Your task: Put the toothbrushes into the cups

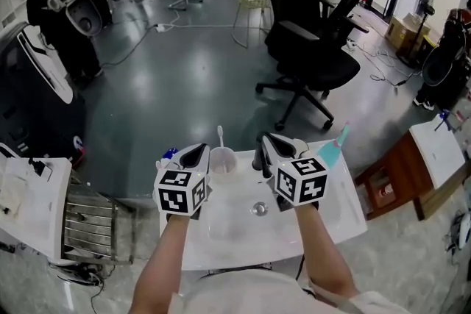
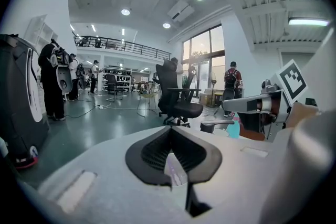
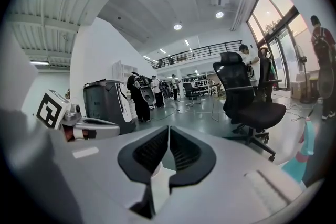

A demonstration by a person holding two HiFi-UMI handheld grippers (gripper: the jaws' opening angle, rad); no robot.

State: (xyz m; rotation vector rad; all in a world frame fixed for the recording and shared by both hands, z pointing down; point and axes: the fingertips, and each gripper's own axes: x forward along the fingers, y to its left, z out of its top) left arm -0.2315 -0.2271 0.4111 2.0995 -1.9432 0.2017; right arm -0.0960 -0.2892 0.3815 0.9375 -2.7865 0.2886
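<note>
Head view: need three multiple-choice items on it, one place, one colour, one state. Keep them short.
1. Where is the white toothbrush?
A standing in the translucent white cup
B lying flat beside it
C underneath it

2. What colour is the plastic bottle at the right edge of the white basin?
A red
B teal
C black

3. How do the jaws of the right gripper stand?
A wide open
B clamped on the cup
C shut, nothing between

Key: A, its stem rises out of the cup; B, the bottle is plainly teal; C, the pads meet in the right gripper view.
</note>
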